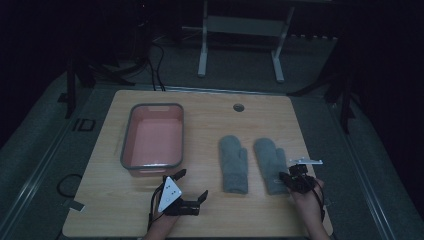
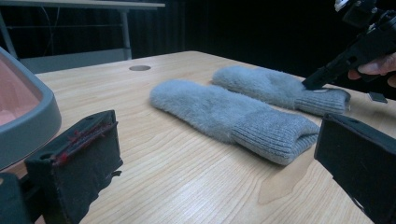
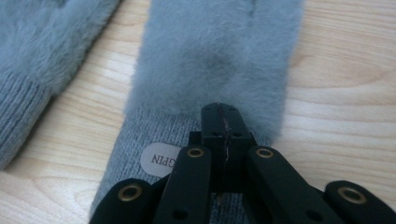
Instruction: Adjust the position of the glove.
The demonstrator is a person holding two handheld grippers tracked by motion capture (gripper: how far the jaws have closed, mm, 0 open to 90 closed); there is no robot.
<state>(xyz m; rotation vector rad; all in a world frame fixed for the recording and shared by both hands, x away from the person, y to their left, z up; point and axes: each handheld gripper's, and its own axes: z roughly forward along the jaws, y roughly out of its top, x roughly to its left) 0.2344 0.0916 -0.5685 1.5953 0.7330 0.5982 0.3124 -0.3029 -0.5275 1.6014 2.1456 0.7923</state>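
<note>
2 grey mittens lie side by side right of centre in high view, long axes running up-down frame, cuffs toward bottom: left mitten (image 1: pixel 233 164), right mitten (image 1: pixel 270 165). Right gripper (image 1: pixel 290 178) jaws together, tips over right mitten's cuff. Left gripper (image 1: pixel 192 186) jaws apart, bottom centre. Pink bin (image 1: pixel 128 131) w/ grey rim upper left, nothing inside. Table (image 1: pixel 210 107) wood

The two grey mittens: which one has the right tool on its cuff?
The right mitten, nearer the table's right edge. The right tool rests shut on its knitted cuff; the left mitten lies untouched beside it.
</note>
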